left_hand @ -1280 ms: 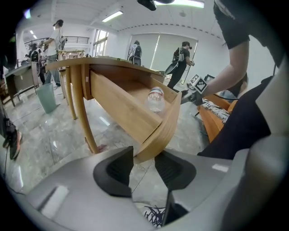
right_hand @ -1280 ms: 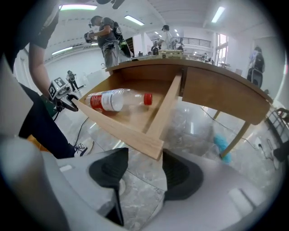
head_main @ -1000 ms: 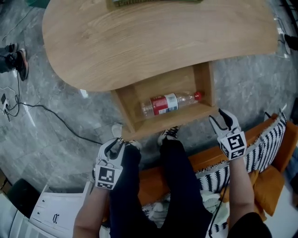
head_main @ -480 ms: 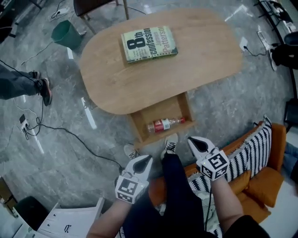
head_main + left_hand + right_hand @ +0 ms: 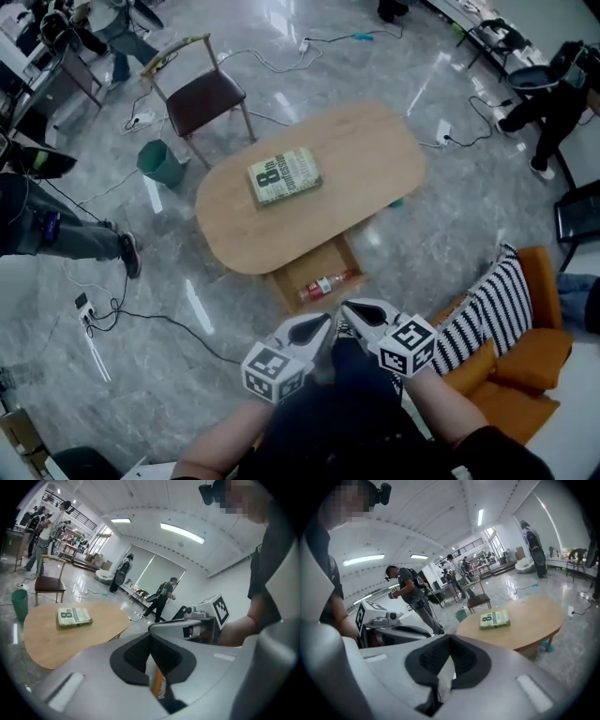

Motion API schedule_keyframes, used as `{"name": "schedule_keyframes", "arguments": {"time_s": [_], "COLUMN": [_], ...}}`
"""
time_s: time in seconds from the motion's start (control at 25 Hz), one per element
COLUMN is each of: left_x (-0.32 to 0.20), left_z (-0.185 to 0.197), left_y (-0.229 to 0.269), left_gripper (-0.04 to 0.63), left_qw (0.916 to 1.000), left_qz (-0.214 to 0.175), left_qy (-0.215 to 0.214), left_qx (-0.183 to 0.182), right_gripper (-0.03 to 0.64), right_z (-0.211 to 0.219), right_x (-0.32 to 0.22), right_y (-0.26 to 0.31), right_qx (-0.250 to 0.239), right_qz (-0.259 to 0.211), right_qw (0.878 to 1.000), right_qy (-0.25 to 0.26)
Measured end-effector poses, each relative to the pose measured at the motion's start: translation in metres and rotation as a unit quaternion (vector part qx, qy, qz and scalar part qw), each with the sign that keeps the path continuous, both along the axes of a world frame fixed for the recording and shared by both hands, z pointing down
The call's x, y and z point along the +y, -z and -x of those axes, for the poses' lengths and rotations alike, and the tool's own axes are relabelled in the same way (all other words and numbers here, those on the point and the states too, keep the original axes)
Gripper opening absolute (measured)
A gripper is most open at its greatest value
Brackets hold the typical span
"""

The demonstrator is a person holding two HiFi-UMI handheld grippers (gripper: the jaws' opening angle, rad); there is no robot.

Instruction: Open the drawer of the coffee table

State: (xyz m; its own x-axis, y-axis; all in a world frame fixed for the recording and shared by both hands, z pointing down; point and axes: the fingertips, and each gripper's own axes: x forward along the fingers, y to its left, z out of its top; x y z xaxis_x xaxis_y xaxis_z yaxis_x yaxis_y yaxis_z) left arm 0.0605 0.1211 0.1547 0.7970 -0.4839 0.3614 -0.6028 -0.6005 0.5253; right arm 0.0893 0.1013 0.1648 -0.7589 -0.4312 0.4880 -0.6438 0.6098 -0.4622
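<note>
The oval wooden coffee table stands far below me on the grey floor. Its drawer is pulled out toward me, and a clear bottle with a red label lies in it. A green book rests on the tabletop. My left gripper and right gripper are raised side by side close to the camera, above my legs, both shut with nothing between the jaws. The left gripper view shows the table and book beyond its shut jaws. In the right gripper view the book lies past its own shut jaws.
A wooden chair and a green bin stand beyond the table. An orange sofa with a striped cushion is at my right. Cables run over the floor at left. People stand around the room's edges.
Both grippers have risen from beside the drawer to high above my legs, and their jaws have closed. The table now looks much farther away. The drawer stays open with the bottle inside.
</note>
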Motion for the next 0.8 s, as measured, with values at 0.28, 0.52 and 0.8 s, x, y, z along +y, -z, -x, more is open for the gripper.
{"name": "schedule_keyframes", "arguments": {"time_s": [0.28, 0.52, 0.8], "left_x": [0.026, 0.035, 0.027], "left_z": [-0.007, 0.015, 0.025], "left_y": [0.064, 0.076, 0.102], "left_gripper": [0.002, 0.002, 0.002], "left_qw": [0.9975, 0.9974, 0.9967], "left_qz": [-0.017, -0.038, -0.064], "left_qy": [-0.069, -0.058, -0.048], "left_qx": [-0.002, -0.016, -0.015], "right_gripper": [0.002, 0.002, 0.002], "right_z": [0.007, 0.009, 0.013], "right_x": [0.016, 0.033, 0.04], "right_y": [0.08, 0.103, 0.121], "right_qx": [-0.043, -0.061, -0.047], "right_qz": [-0.032, -0.041, -0.071], "right_qw": [0.999, 0.997, 0.996], "right_qy": [-0.007, -0.013, 0.004]}}
